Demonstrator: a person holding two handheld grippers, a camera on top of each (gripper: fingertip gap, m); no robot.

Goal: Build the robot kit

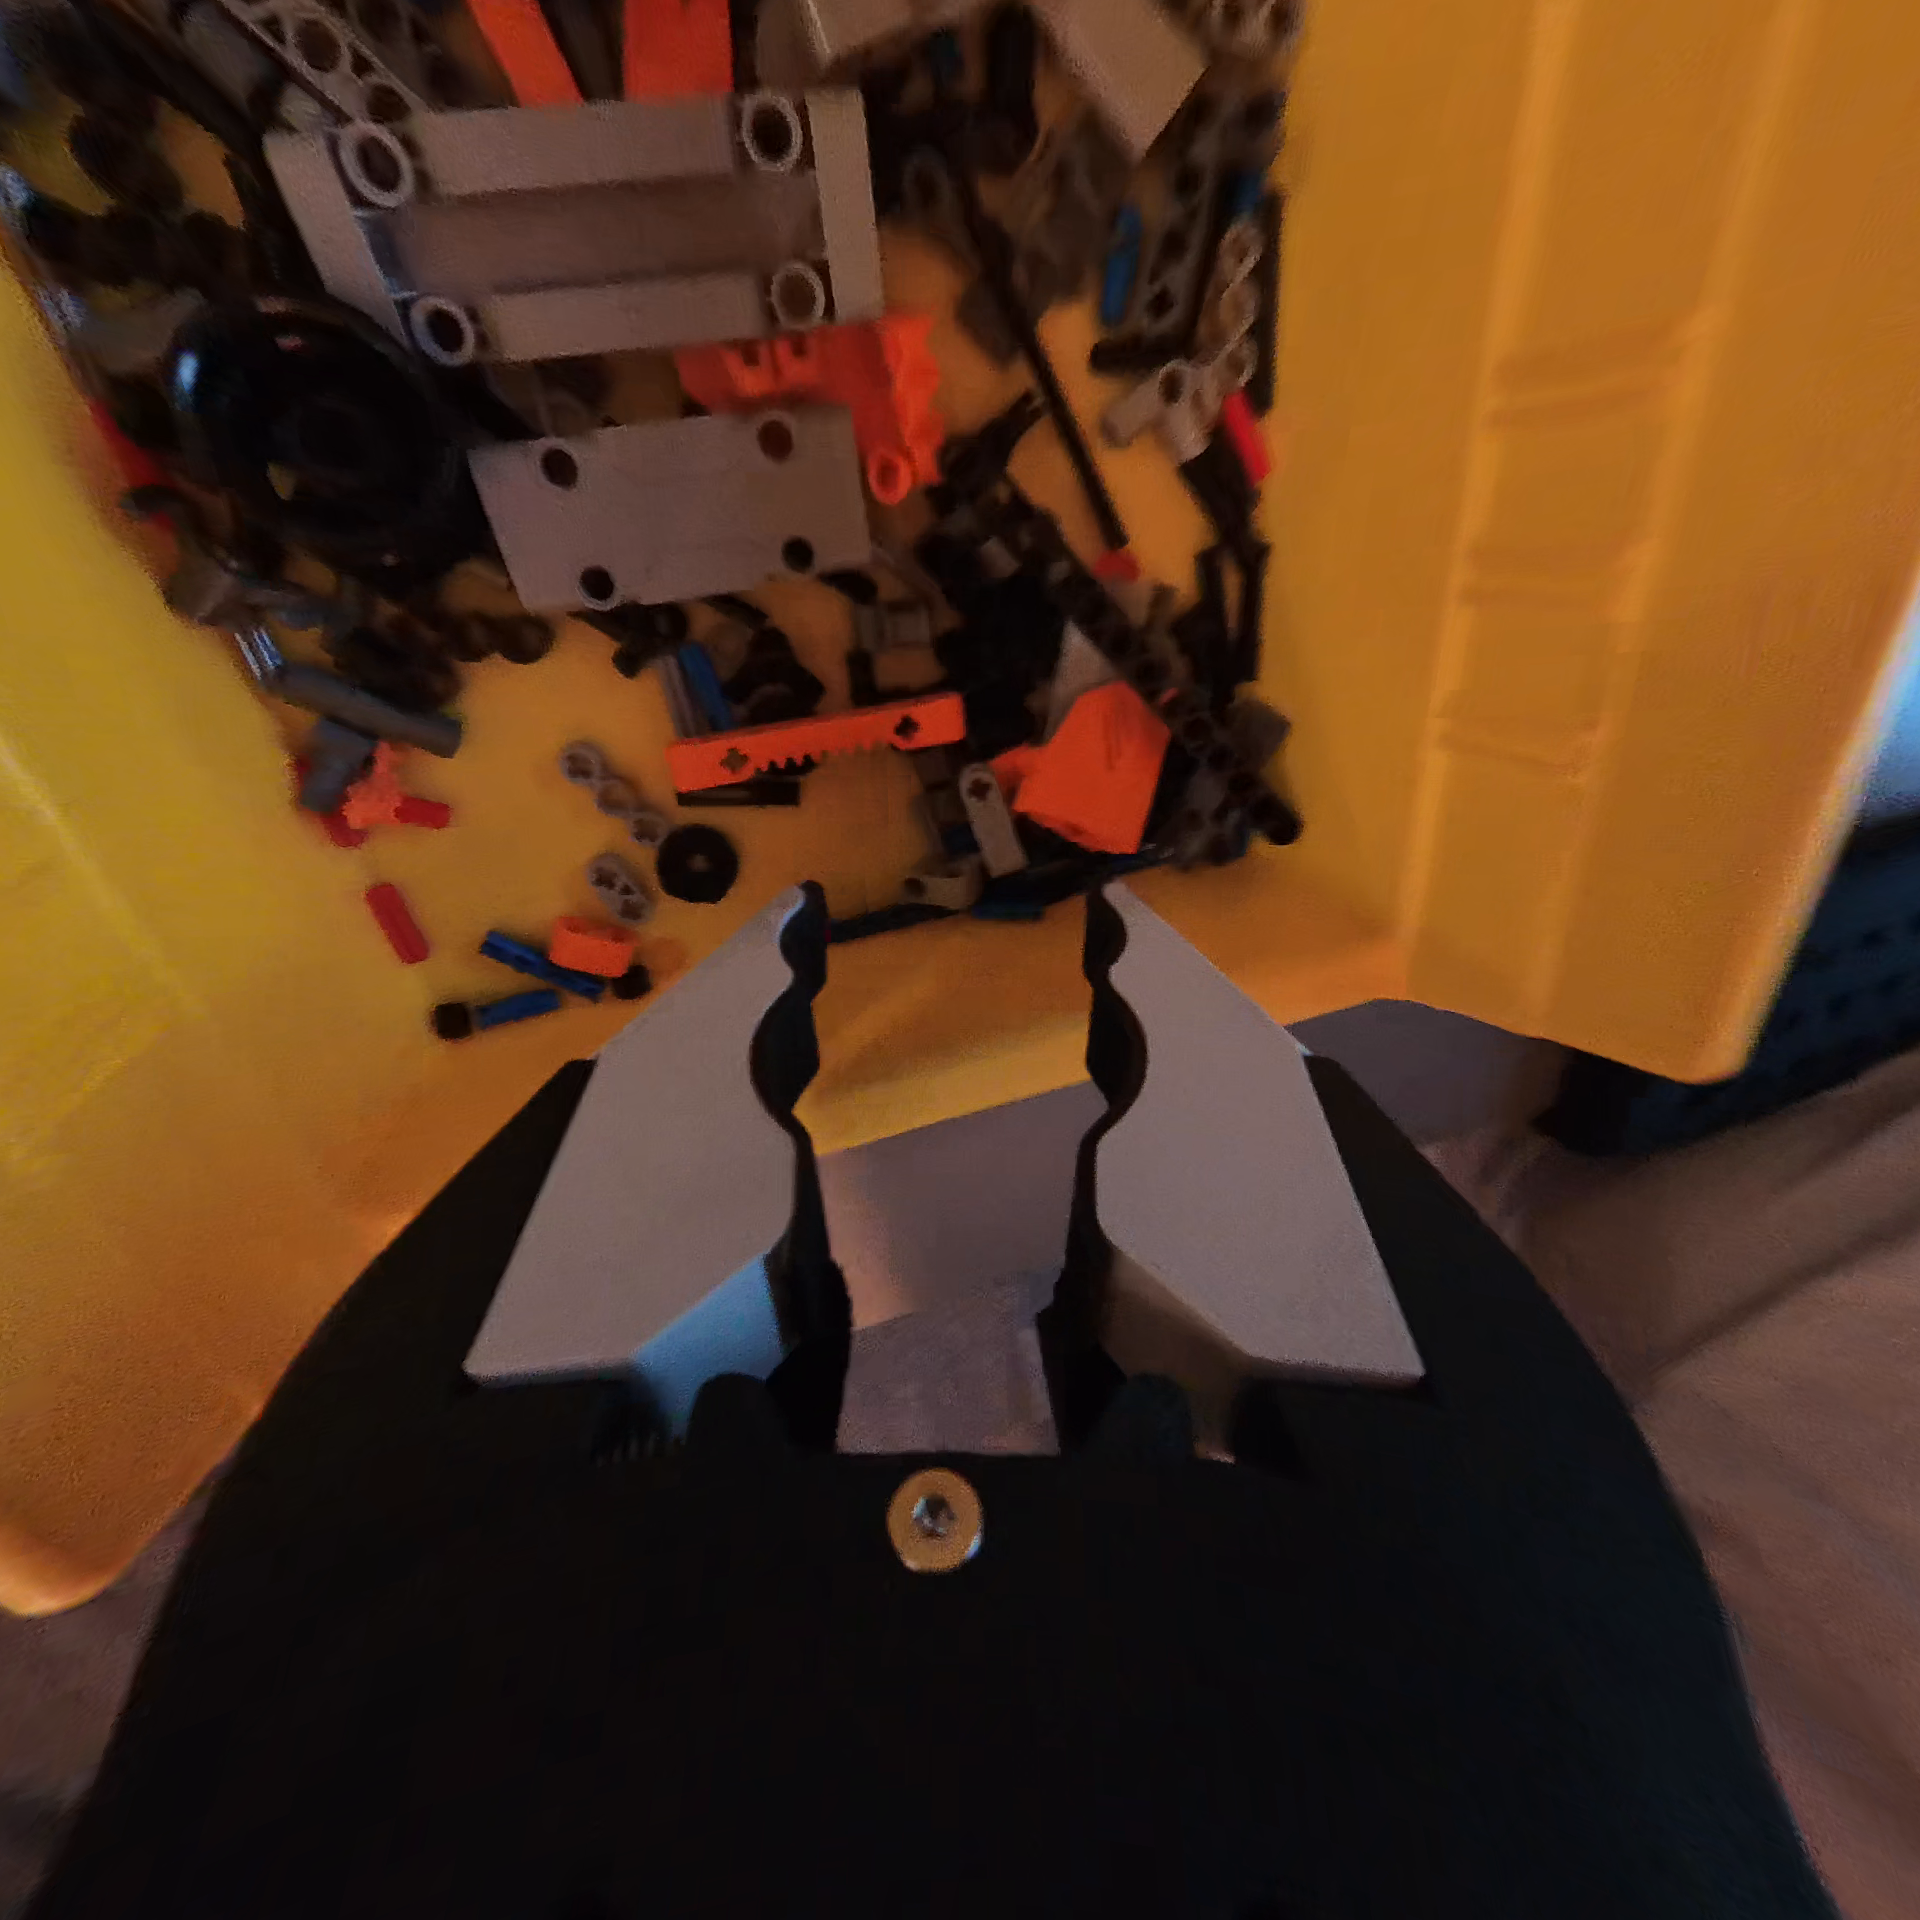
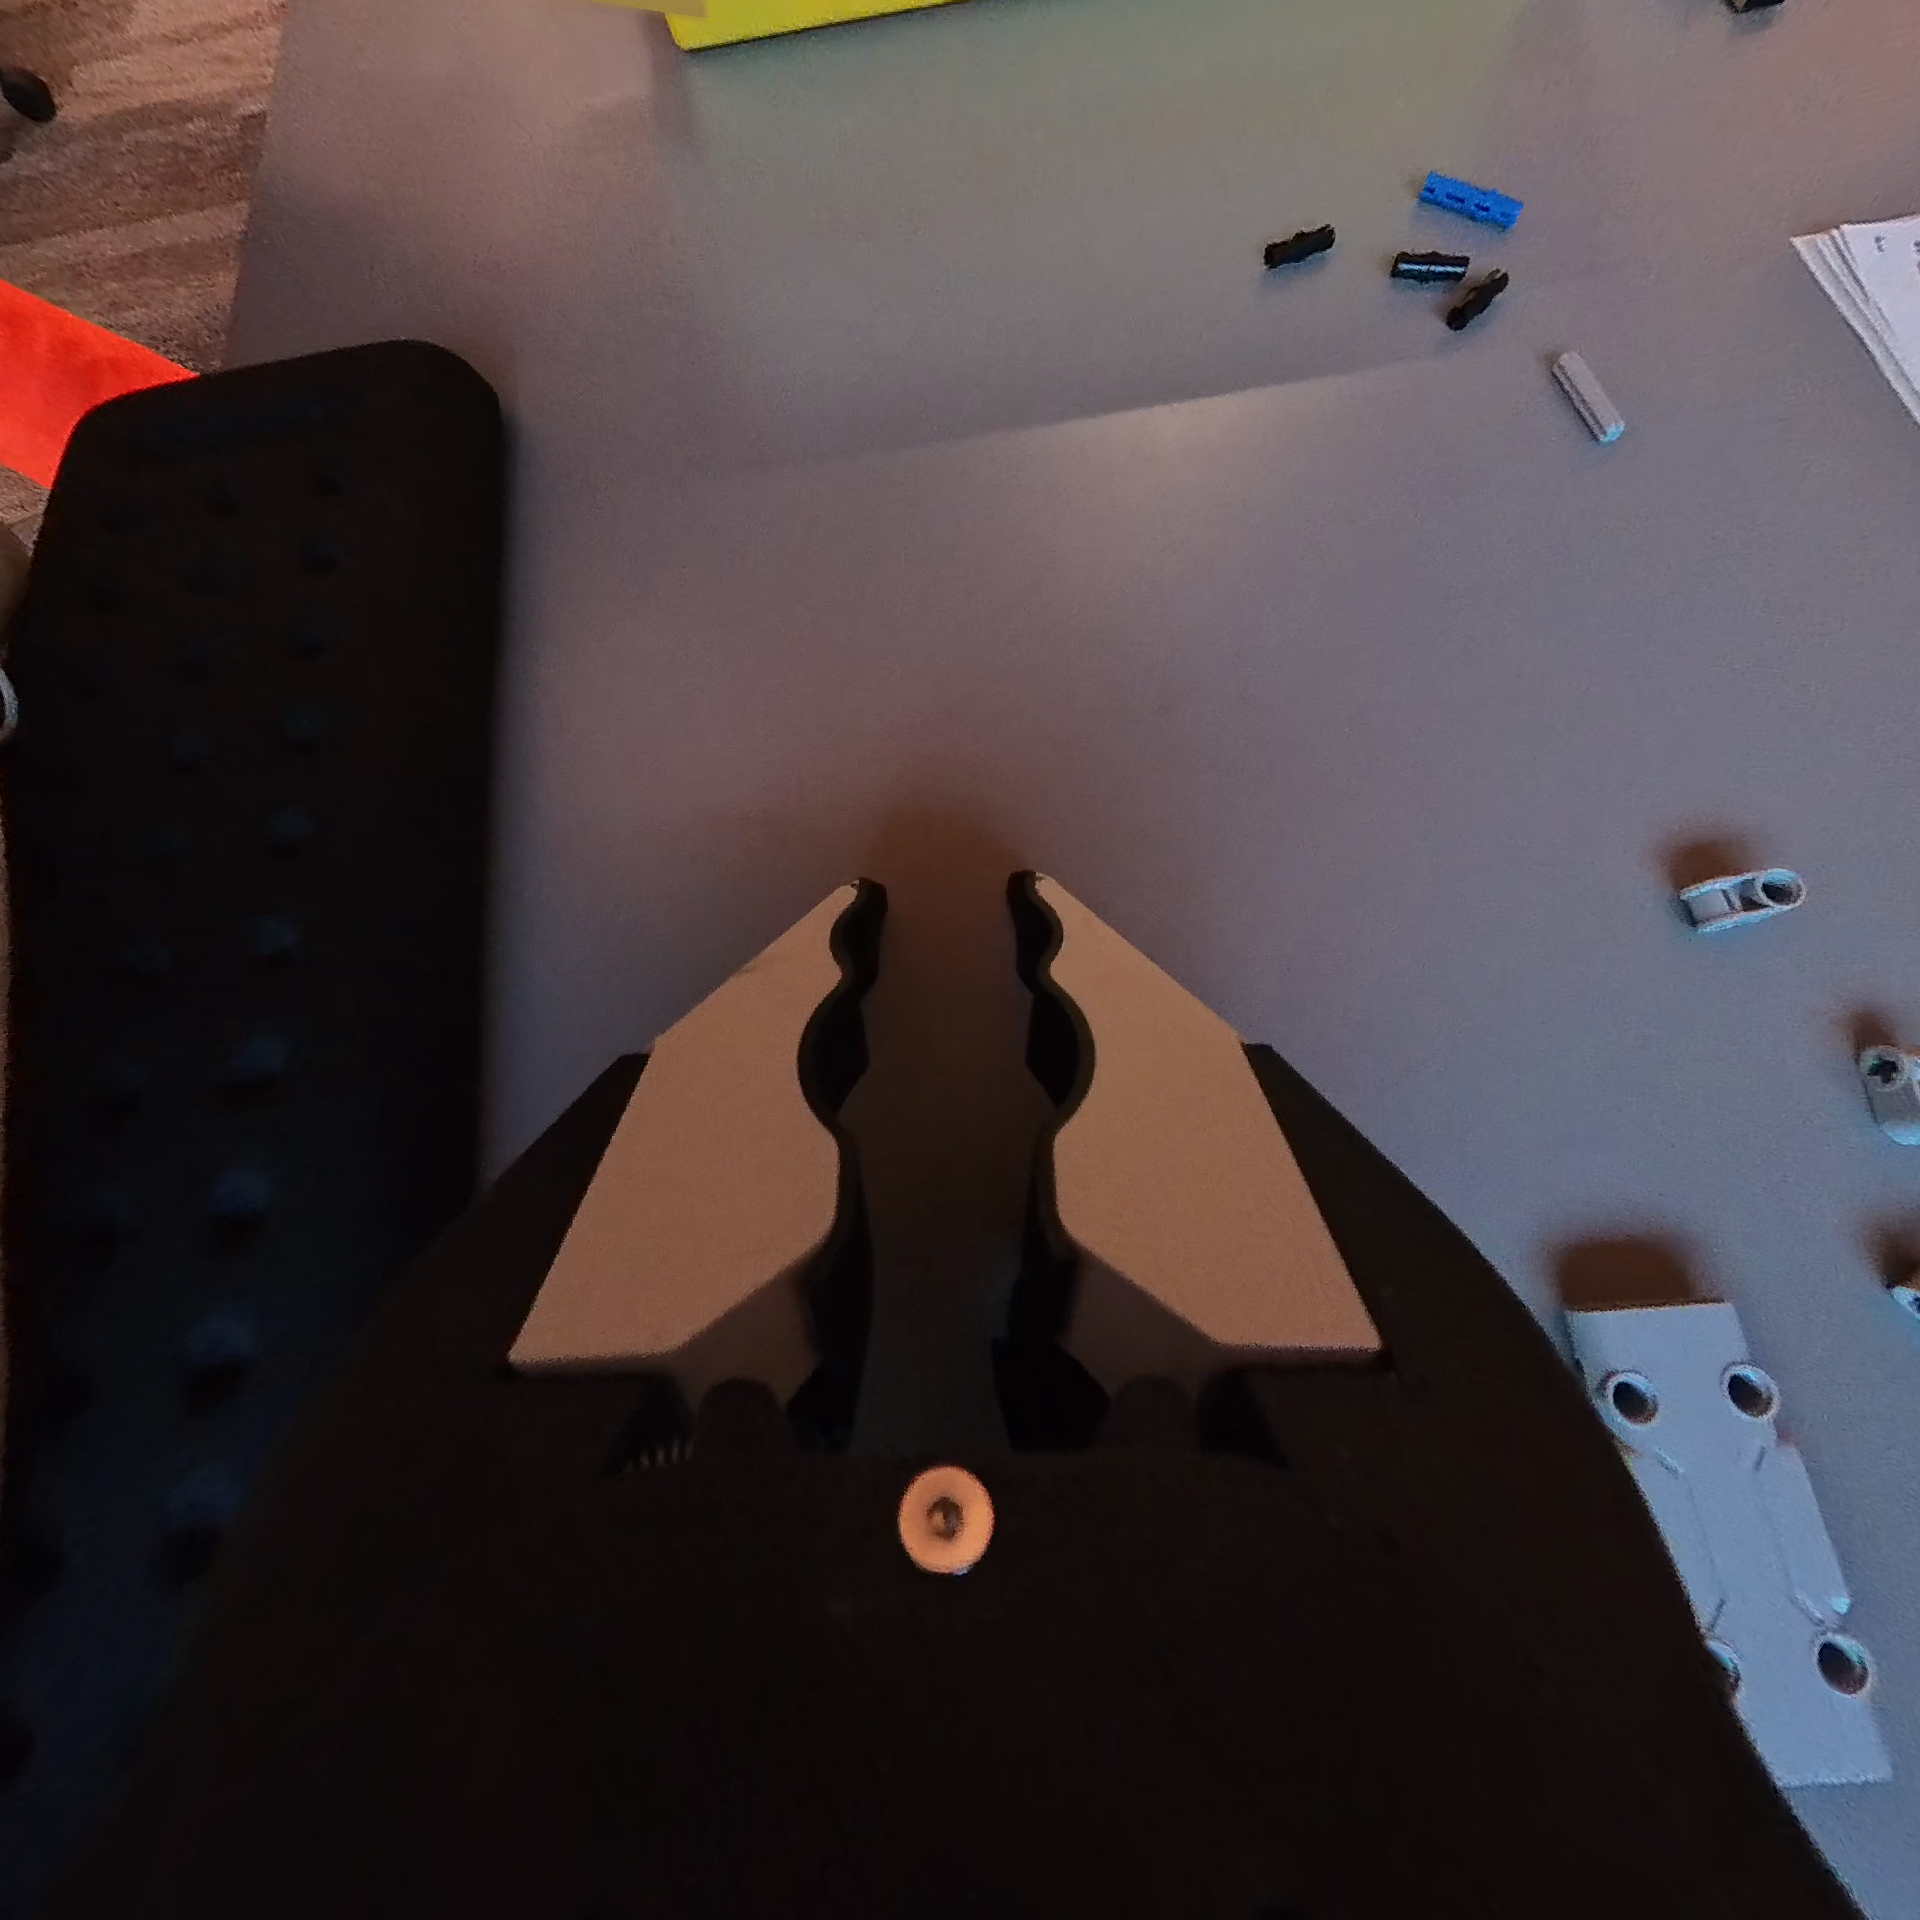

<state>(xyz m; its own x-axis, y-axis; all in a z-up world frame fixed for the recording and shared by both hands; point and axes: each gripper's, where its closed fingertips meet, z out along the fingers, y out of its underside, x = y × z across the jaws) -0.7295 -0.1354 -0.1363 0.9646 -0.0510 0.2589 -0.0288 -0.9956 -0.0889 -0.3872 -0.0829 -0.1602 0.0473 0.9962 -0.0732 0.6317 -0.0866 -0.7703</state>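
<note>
My left gripper (image 1: 954,902) is open and empty, its tips over the near rim of a yellow bin (image 1: 1558,623) full of toy building parts. Nearest ahead lie an orange toothed rack (image 1: 816,743), an orange panel piece (image 1: 1091,774) and a small black disc (image 1: 698,862). Farther in are a grey plate with holes (image 1: 675,509), a grey frame (image 1: 613,229) and a black wheel (image 1: 322,436). My right gripper (image 2: 948,883) is open and empty, just above the bare grey table (image 2: 1039,571), touching nothing.
A black perforated plate (image 2: 249,831) lies left of the right gripper. To its right lie a grey panel with holes (image 2: 1725,1538), a grey connector (image 2: 1740,899), a grey pin (image 2: 1588,397), black pins (image 2: 1429,267), a blue piece (image 2: 1470,201) and paper sheets (image 2: 1870,281). There is about 35 cm between the tips of the two grippers. The black wheel (image 1: 322,436) is about 9 cm from my left fingertips.
</note>
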